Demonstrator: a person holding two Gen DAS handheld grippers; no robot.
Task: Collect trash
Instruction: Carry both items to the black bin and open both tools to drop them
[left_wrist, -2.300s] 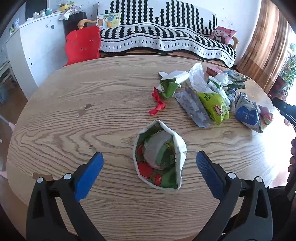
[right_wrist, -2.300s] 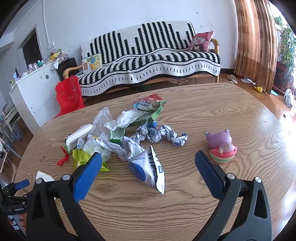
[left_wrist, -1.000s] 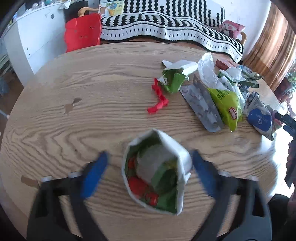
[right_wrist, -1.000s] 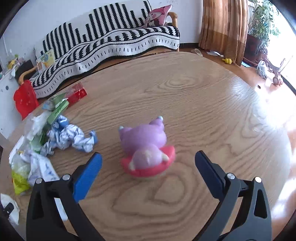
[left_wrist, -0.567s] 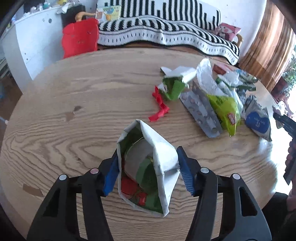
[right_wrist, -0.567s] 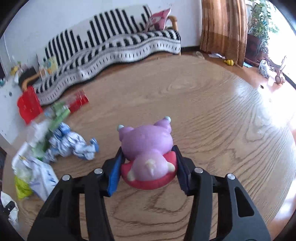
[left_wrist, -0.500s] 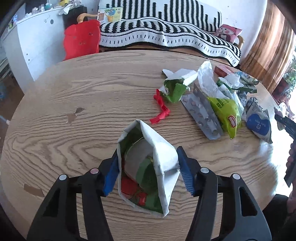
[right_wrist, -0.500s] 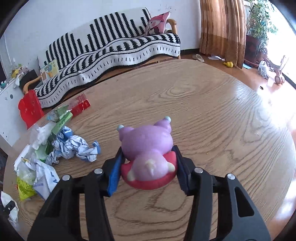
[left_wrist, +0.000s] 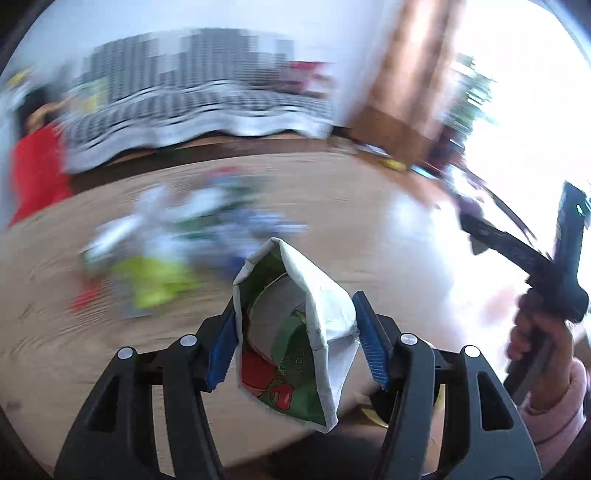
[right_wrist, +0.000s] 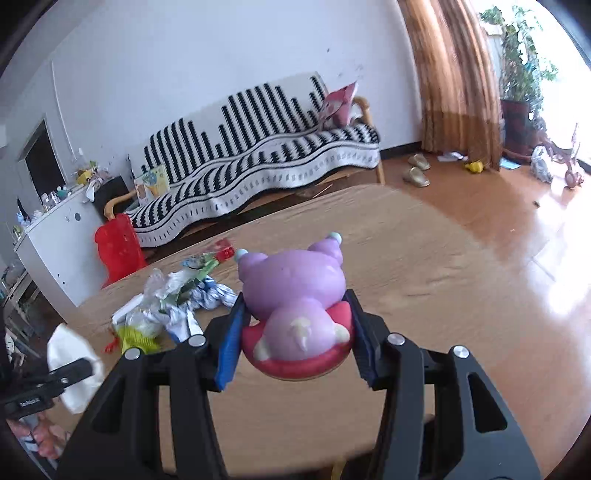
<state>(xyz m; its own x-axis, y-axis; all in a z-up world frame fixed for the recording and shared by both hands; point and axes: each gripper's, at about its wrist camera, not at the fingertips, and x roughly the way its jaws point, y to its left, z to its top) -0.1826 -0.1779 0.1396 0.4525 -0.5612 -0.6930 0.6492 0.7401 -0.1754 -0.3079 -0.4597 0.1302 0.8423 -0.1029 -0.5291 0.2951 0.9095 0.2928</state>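
Observation:
My left gripper (left_wrist: 295, 336) is shut on an open white paper bag (left_wrist: 317, 302) with green and red print inside, held above the wooden table (left_wrist: 55, 332); the view is blurred by motion. My right gripper (right_wrist: 293, 334) is shut on a purple squishy toy (right_wrist: 291, 291) on a red ring, lifted off the table (right_wrist: 424, 277). A heap of wrappers and crumpled paper (right_wrist: 173, 302) lies on the table to the left; in the left wrist view the heap (left_wrist: 177, 251) is a smear. The bag (right_wrist: 72, 354) also shows at the lower left of the right wrist view.
A black-and-white striped sofa (right_wrist: 266, 147) stands behind the table, with a red plastic chair (right_wrist: 118, 251) and a white cabinet (right_wrist: 55, 240) to its left. Brown curtains (right_wrist: 454, 85) and potted plants are at the right. A hand in a pink sleeve (left_wrist: 546, 354) holds the other gripper.
Both grippers closed on their objects about half a second ago and have since risen off the table, the left one swinging to the right with the bag, the right one lifting the toy.

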